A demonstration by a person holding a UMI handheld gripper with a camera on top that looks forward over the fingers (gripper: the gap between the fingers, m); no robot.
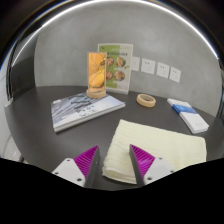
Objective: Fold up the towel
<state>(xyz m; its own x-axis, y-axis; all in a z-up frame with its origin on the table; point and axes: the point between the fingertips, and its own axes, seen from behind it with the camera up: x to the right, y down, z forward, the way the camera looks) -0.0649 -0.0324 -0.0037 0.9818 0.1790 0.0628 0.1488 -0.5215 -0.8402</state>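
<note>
A cream towel (155,148) lies folded on the dark table (40,140), its near left corner between and just ahead of my fingers. My gripper (115,160) is open, with the magenta pads (86,158) at either side of that corner and a gap on each side. The towel rests on the table and extends to the right beyond the right finger.
A magazine (85,108) lies at the left rear. A clear box with orange contents (97,72) stands at the back against the wall. A tape roll (146,100) and a white-and-blue packet (190,115) lie at the right rear.
</note>
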